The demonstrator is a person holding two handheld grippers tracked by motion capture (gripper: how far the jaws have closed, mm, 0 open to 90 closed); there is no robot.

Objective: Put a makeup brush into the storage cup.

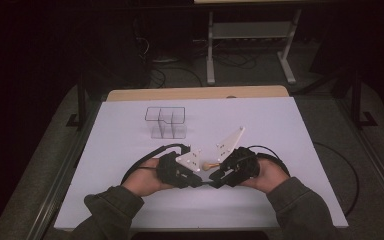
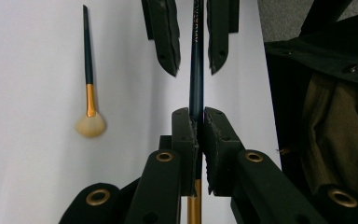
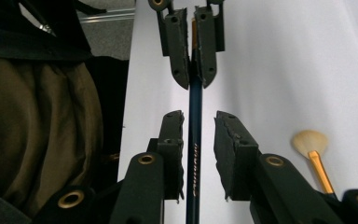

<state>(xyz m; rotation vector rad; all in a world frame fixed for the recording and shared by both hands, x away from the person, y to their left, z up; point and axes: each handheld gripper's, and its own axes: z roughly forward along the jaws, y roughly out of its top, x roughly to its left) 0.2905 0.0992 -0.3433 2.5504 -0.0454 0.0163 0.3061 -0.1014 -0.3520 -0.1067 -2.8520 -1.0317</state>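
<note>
We count 2 brushes and 1 clear organizer [image 1: 166, 122] upper-mid of the high view: left gripper [image 2: 195, 122] is clamped on the dark-handled brush [image 2: 196, 70] at frame center, right gripper [image 3: 198, 122] straddles its handle w/ a gap, and the 2nd brush [image 2: 89, 100] lies at left.

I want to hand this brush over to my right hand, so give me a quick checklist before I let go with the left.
1. Left tool clamped on the held makeup brush: ok.
2. Brush handle between the right tool jaws: ok.
3. Right pads pressing the handle: not ok, a gap shows on one side.
4. Two tools lined up tip to tip along the handle: ok.
5. Second makeup brush lying apart on the white table: ok.
6. Clear acrylic organiser upright beyond the tools: ok.
</note>
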